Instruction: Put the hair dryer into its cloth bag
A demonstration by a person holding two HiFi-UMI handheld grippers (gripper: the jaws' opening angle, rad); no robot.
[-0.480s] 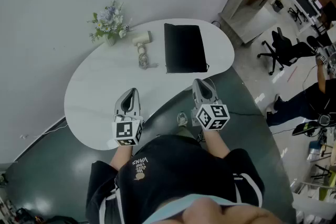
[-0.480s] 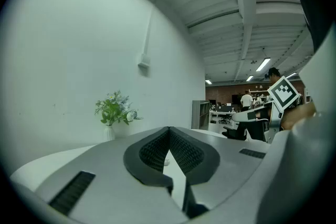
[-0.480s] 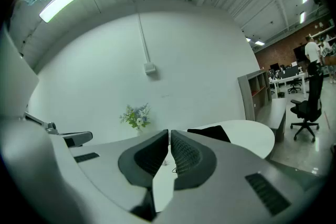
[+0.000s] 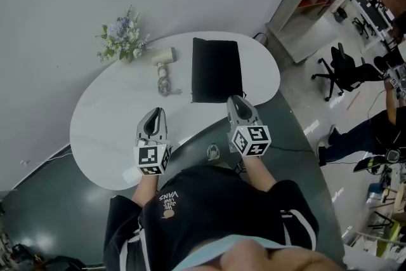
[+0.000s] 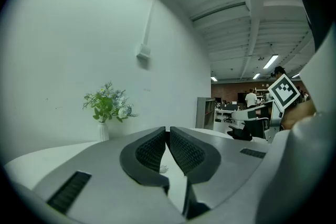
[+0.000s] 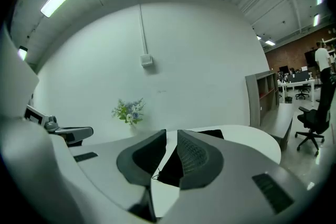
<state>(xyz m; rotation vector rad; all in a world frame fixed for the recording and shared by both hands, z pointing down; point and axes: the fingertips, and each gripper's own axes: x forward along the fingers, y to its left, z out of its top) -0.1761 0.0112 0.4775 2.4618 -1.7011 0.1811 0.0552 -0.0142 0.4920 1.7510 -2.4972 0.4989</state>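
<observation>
A cream hair dryer (image 4: 163, 65) with its coiled cord lies on the white table (image 4: 108, 130), at the far side near the flowers. To its right the black cloth bag (image 4: 216, 70) lies flat; its near edge shows between the jaws in the right gripper view (image 6: 170, 165). My left gripper (image 4: 154, 117) hovers over the table's near edge, shut and empty (image 5: 168, 131). My right gripper (image 4: 237, 103) is just short of the bag's near edge, shut with nothing in it (image 6: 171, 135).
A vase of flowers (image 4: 120, 35) stands at the table's far left (image 5: 106, 107) (image 6: 129, 111). Beyond the table's right end are a grey shelf unit (image 4: 306, 6), office chairs (image 4: 342, 66) and a person (image 4: 374, 130).
Both grippers and the view have shifted a little; the right gripper's tip now sits closer to the bag's near edge. Both stay shut.
</observation>
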